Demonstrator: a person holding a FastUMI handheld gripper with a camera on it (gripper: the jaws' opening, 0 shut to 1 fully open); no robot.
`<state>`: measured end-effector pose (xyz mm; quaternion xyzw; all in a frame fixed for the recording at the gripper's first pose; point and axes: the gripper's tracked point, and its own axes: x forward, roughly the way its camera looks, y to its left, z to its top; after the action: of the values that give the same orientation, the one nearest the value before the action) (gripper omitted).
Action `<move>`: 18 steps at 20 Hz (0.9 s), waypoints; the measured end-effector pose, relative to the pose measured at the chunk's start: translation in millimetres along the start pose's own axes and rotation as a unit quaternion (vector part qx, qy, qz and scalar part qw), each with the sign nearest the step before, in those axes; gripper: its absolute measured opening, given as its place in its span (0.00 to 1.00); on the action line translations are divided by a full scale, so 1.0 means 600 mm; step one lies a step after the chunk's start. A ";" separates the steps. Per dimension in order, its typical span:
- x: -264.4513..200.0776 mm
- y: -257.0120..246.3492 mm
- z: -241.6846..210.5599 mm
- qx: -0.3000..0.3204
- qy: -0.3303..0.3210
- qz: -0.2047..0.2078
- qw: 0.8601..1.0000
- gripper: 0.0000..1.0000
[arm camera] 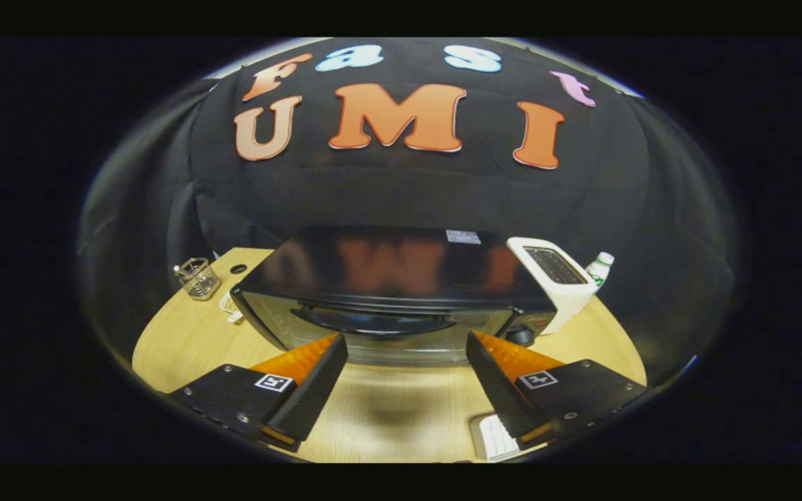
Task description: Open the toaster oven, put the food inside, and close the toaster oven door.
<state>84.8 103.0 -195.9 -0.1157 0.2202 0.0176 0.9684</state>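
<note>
**Gripper facing a closed toaster oven**

The gripper (pixel 406 348) hangs over a wooden table (pixel 185 341), its fingers spread wide apart and holding nothing. Just beyond the fingertips sits the black toaster oven (pixel 394 278), door shut, handle (pixel 373 321) facing the fingers. A white toaster (pixel 554 278) stands beside it, with a bottle (pixel 600 268) behind. A wire basket (pixel 198 277) sits on the oven's other side.

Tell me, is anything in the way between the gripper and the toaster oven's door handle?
Nothing visible is. The gripper is open, and just ahead of its fingers lies bare table, then the toaster oven with its door shut and the handle facing the gripper.
</note>
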 end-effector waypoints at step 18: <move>-0.161 -0.122 0.197 0.025 -0.118 -0.028 0.992 1.00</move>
<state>53.6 60.7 -35.0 -0.0942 0.1011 -0.0014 0.9904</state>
